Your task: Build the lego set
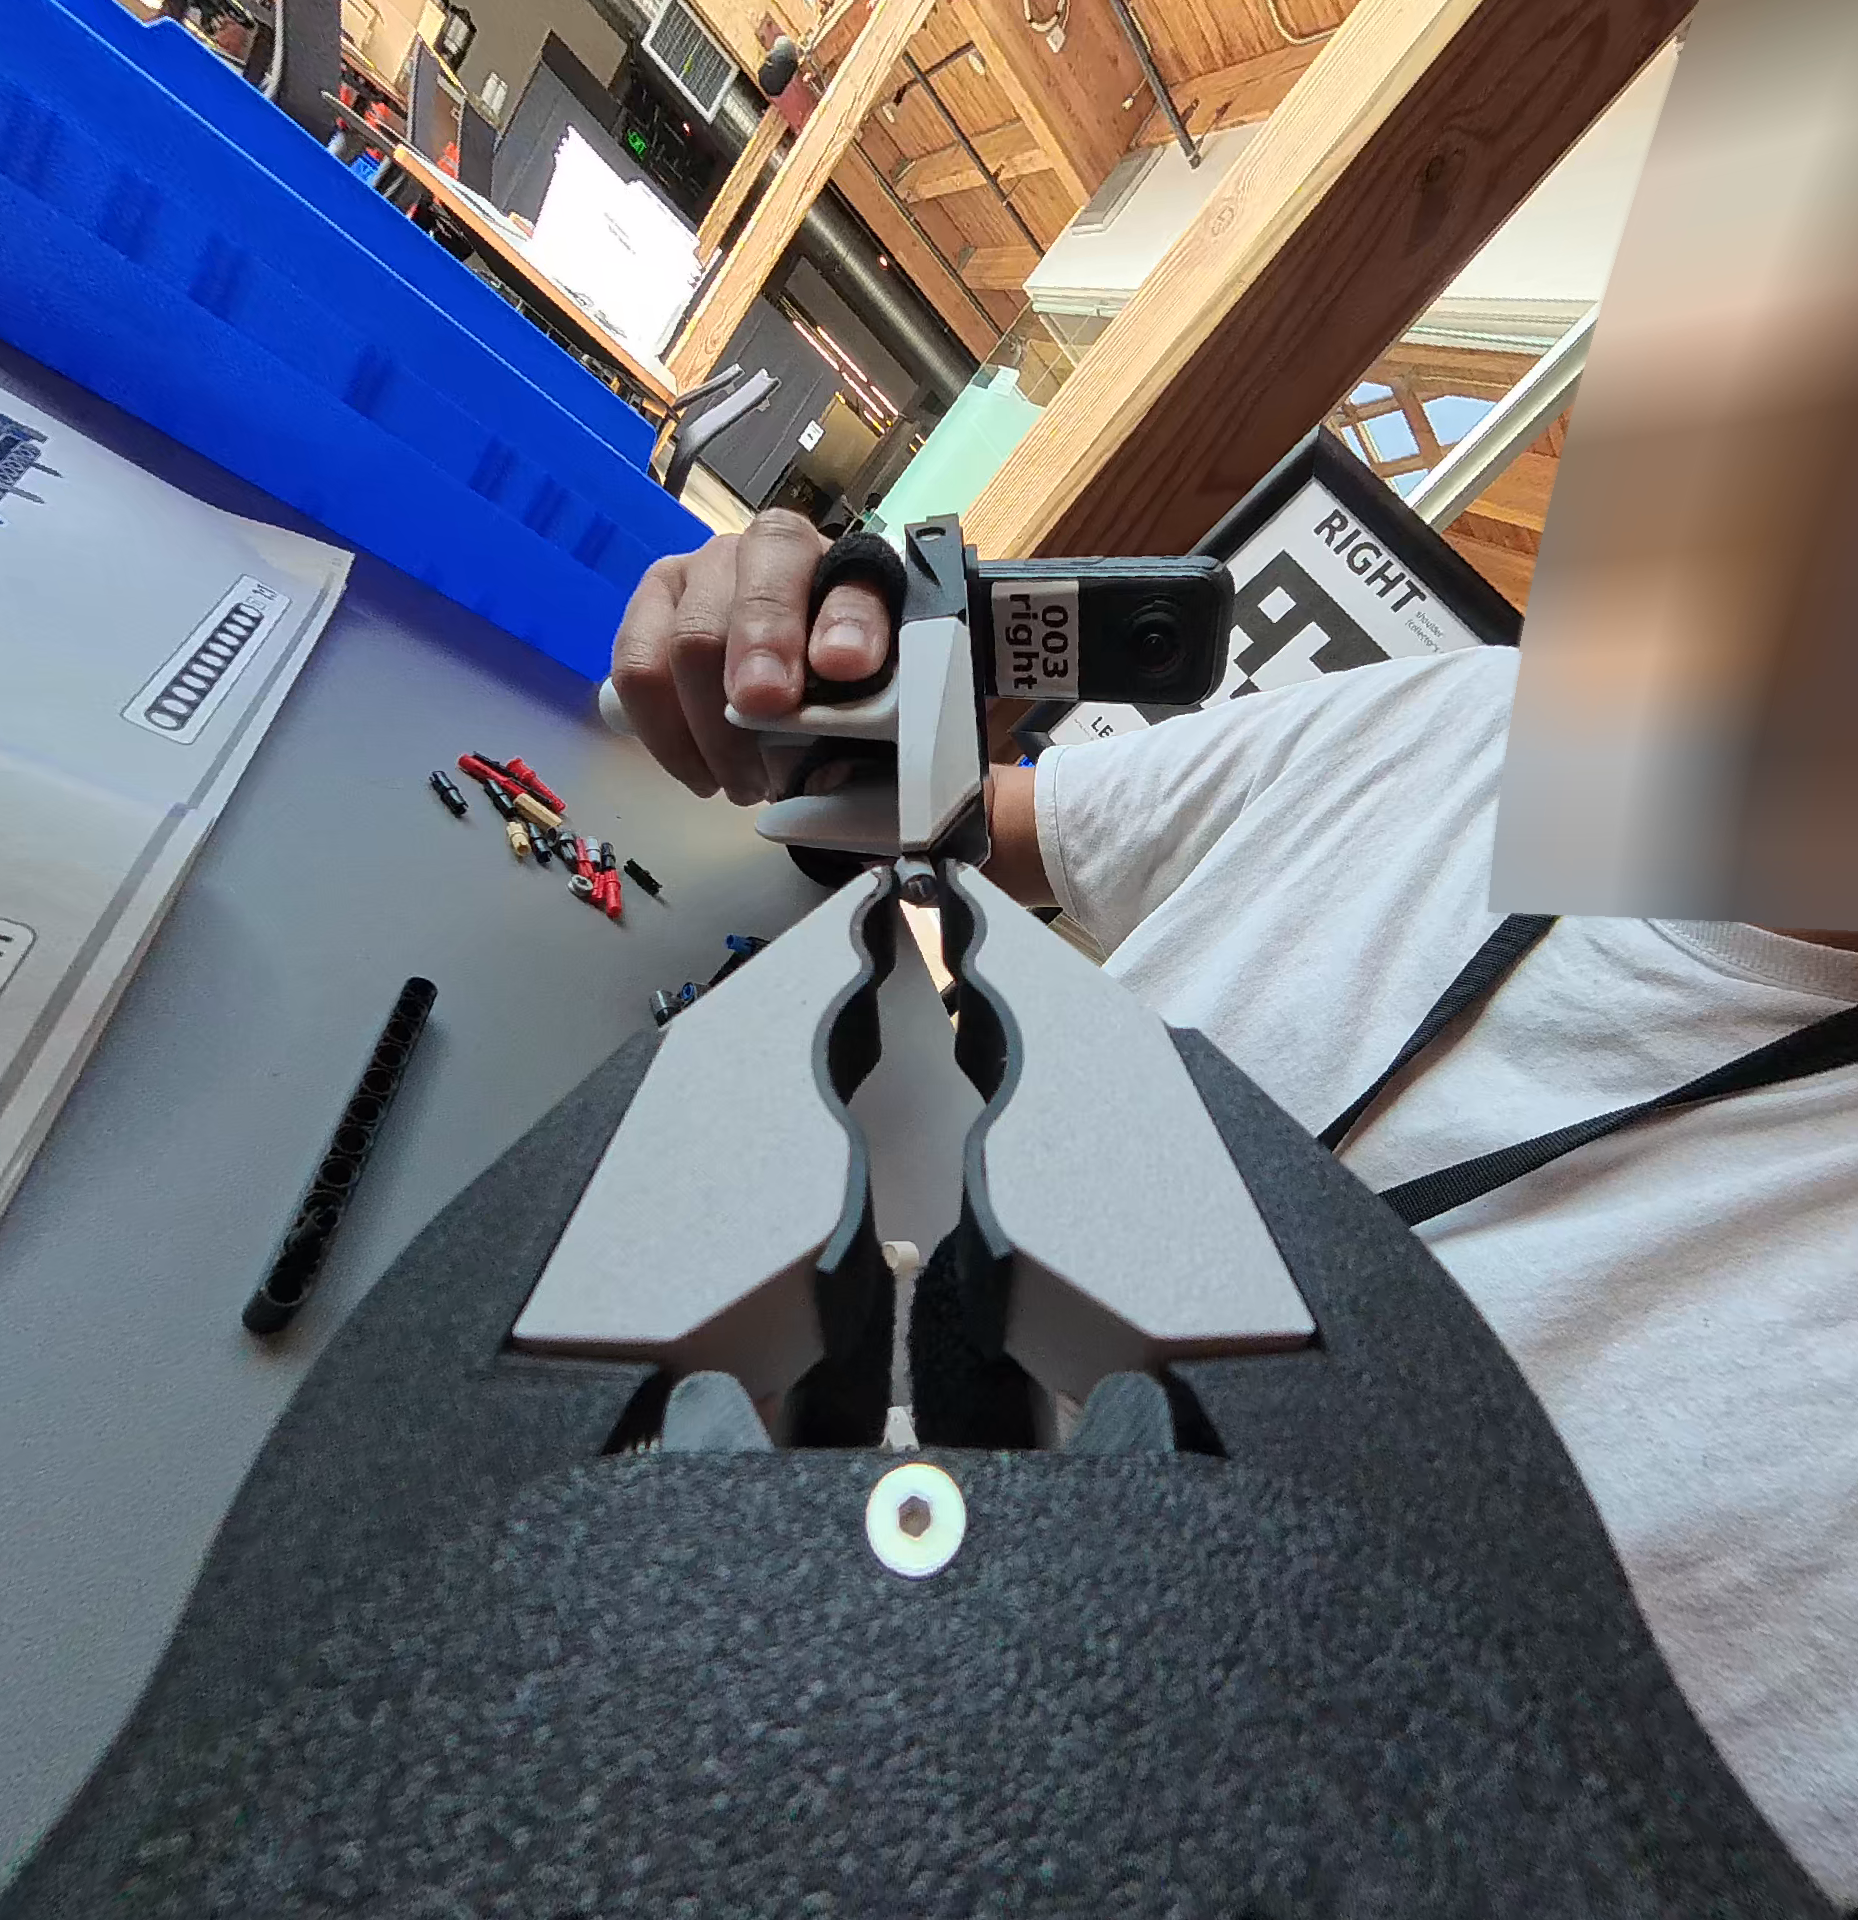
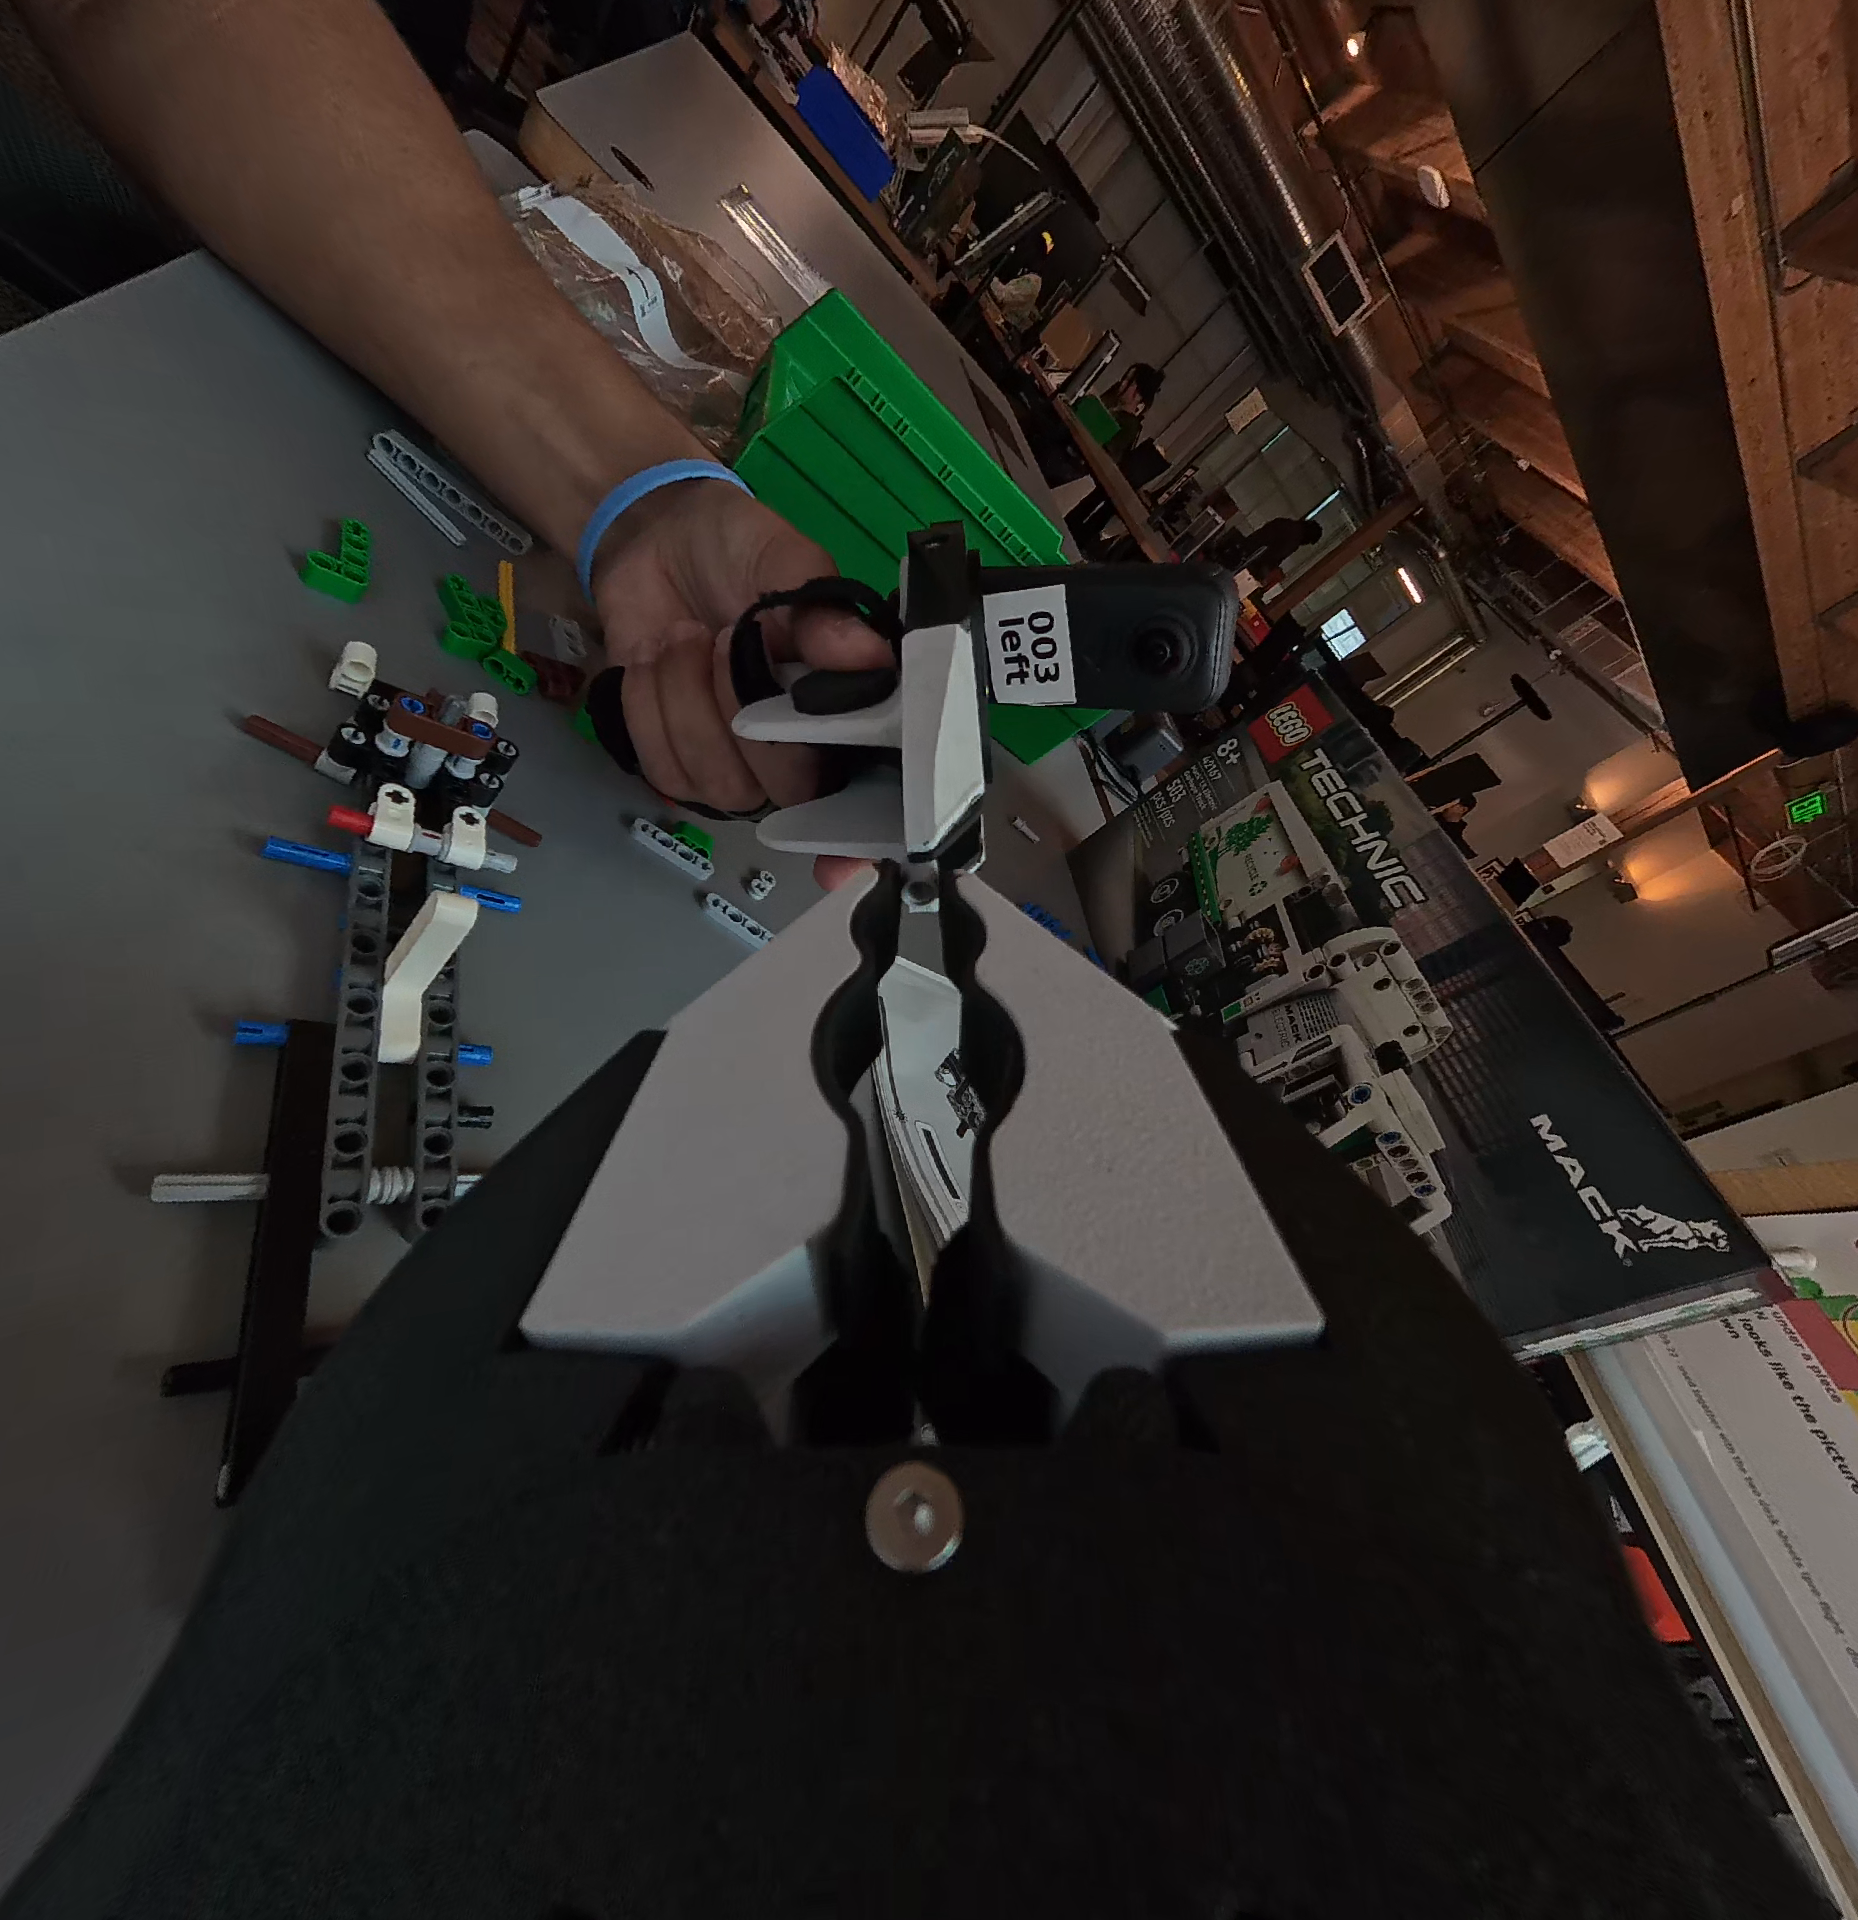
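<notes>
Both your grippers, left gripper [image 1: 917,883] and right gripper [image 2: 917,888], pinch one small grey peg tip to tip above the table [image 1: 385,883] (pads narrow); ease either early and it drops among the loose pins [image 1: 551,821].

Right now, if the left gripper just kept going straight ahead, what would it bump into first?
Almost at once, the small grey piece sitting right between the left gripper's fingertips. Just past it, the right gripper points back tip to tip, apparently nearly touching, though the exact depth is hard to judge.
</notes>
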A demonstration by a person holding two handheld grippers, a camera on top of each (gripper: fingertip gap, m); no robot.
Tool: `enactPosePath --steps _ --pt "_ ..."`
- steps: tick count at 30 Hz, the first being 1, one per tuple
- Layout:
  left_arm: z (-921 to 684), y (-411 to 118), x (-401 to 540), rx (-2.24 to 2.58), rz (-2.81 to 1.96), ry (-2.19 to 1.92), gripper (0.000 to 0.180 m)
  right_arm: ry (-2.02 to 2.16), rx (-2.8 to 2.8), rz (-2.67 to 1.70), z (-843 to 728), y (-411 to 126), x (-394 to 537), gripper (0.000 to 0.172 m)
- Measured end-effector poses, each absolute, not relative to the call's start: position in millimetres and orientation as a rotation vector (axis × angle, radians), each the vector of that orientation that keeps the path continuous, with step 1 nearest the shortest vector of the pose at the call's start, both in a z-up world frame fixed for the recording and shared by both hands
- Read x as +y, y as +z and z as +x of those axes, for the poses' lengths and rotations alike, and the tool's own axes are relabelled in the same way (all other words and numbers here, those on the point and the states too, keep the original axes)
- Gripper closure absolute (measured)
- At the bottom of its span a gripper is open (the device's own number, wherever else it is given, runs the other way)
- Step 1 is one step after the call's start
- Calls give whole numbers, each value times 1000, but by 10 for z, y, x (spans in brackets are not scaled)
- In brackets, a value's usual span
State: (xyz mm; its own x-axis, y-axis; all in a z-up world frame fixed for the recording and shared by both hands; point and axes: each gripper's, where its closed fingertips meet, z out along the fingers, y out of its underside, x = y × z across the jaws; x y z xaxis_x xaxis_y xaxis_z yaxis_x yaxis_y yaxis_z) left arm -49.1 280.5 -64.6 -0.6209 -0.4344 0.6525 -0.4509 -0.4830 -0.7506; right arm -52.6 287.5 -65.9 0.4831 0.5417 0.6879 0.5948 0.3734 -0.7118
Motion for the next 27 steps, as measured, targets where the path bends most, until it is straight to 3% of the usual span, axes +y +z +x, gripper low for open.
enactPosePath --steps 1,27 --pt "-493 -647 2805 -1591 1361 2326 175 -44 -1153 -1267 -529 -659 2873 166" --pt "-503 -647 2789 -1561 1333 2325 175 -11 -1159 -1288 -544 -666 2867 166"
